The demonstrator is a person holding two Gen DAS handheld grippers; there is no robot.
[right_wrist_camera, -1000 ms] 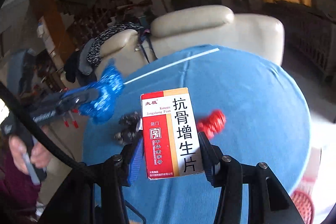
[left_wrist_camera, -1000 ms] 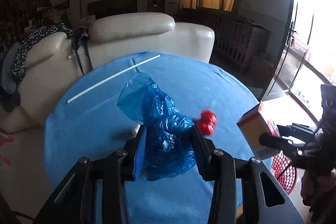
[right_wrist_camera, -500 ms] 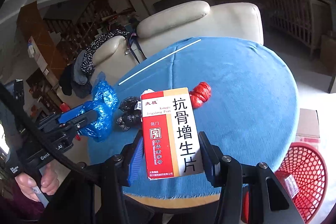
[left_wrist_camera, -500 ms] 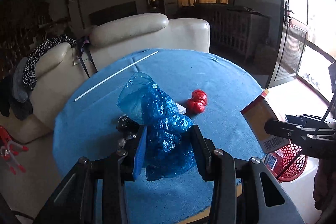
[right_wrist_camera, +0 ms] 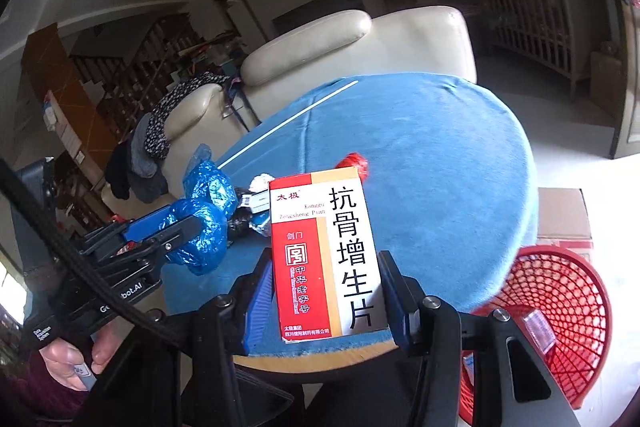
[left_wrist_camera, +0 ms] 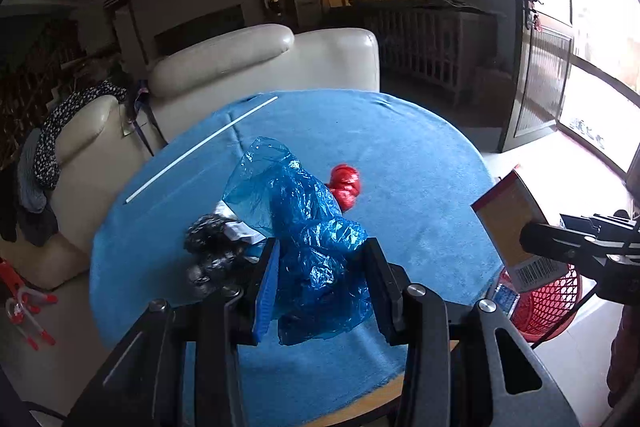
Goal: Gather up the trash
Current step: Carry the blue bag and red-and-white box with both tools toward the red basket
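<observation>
- Currently, in the left wrist view, the left gripper (left_wrist_camera: 320, 287) is closed partway on a crumpled blue plastic bag (left_wrist_camera: 308, 239), which hangs between its pads above the near edge of the blue-clothed surface (left_wrist_camera: 420, 187).
- Still lying on that surface are a red crumpled wrapper (left_wrist_camera: 347, 183), a dark crumpled wad with white scraps (left_wrist_camera: 212, 247) and a thin white stick (left_wrist_camera: 200, 147) toward the far side, so by my reading several pieces are left to gather.
- At the right edge of this view the red mesh basket (left_wrist_camera: 540, 307) stands on the floor beside the surface, with a small item or two already inside it.
- Next, in the right wrist view, the right gripper (right_wrist_camera: 326, 287) is clamped partway shut on a red and white medicine box (right_wrist_camera: 324, 255), held upright over the near rim of the surface.
- Just beyond it to the right, the red mesh basket sits below and close by, holding what looks like a small packet.
- Judging from both views, two pieces are picked up but not yet dropped; the task seems roughly midway, with release over the basket the likely next step.
</observation>
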